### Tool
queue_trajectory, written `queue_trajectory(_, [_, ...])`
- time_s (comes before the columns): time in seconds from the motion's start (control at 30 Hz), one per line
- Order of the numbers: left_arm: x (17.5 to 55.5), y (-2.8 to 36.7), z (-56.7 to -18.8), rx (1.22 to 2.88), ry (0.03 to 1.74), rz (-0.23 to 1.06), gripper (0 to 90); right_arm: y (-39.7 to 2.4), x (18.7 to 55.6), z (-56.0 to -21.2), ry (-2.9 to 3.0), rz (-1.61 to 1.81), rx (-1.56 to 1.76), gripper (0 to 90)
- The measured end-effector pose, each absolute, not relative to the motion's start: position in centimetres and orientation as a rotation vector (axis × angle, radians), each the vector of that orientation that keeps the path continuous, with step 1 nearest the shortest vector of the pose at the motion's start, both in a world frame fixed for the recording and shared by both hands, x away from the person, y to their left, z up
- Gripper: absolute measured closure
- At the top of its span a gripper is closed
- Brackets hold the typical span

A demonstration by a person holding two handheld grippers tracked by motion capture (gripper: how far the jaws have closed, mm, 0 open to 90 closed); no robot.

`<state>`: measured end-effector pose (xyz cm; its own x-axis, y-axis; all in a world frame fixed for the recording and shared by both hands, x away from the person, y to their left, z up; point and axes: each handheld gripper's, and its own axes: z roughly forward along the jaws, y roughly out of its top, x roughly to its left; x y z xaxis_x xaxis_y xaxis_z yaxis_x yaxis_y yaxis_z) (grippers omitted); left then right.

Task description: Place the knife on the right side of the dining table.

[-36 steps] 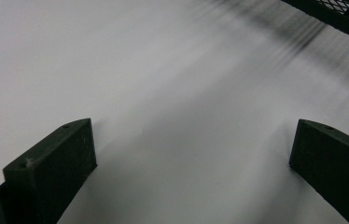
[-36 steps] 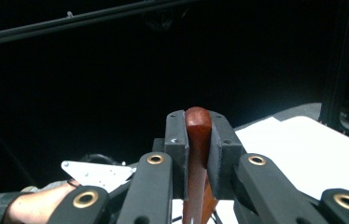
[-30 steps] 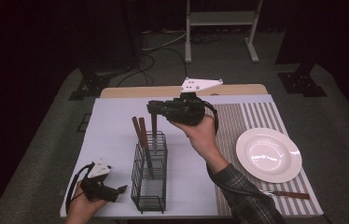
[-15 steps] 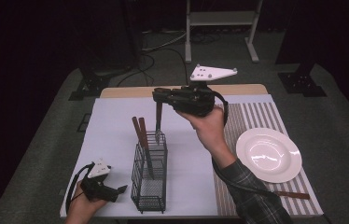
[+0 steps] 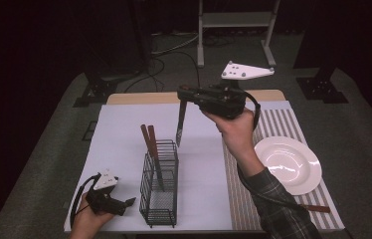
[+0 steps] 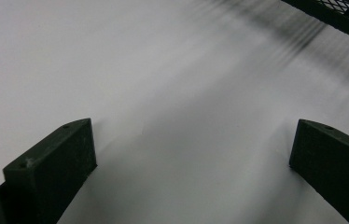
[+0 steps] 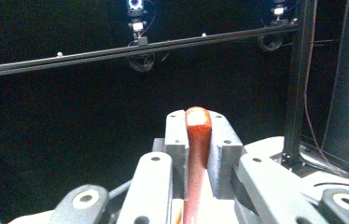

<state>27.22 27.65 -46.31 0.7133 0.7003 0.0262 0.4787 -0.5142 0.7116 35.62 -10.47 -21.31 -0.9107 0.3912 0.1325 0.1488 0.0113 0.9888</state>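
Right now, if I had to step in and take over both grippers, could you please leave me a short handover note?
Right gripper: shut on a wooden-handled knife, blade hanging down above the black wire-mesh caddy.
Left gripper: open, resting low on the white mat beside the caddy.
Done: two wooden-handled utensils stand in the caddy.
Left, probably: lower the knife into the caddy. A brown-handled utensil lies on the striped placemat near the white round plate.

Three knives (image 5: 180,122), one wire basket (image 5: 160,186), one plate (image 5: 288,164), two claws (image 5: 129,201)
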Motion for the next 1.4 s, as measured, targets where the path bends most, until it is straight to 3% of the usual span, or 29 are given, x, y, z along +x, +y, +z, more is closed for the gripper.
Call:
queue_trajectory(0.57, [27.2, 27.6, -46.3, 2.212, 0.893, 0.405, 0.0, -15.3, 35.9, -23.0, 2.024, 1.951, 0.683, 80.0])
queue_trajectory(1.4, [27.2, 27.6, -46.3, 2.209, 0.894, 0.406, 0.0, -21.3, 40.0, -27.5, 1.883, 1.797, 0.930, 79.9])
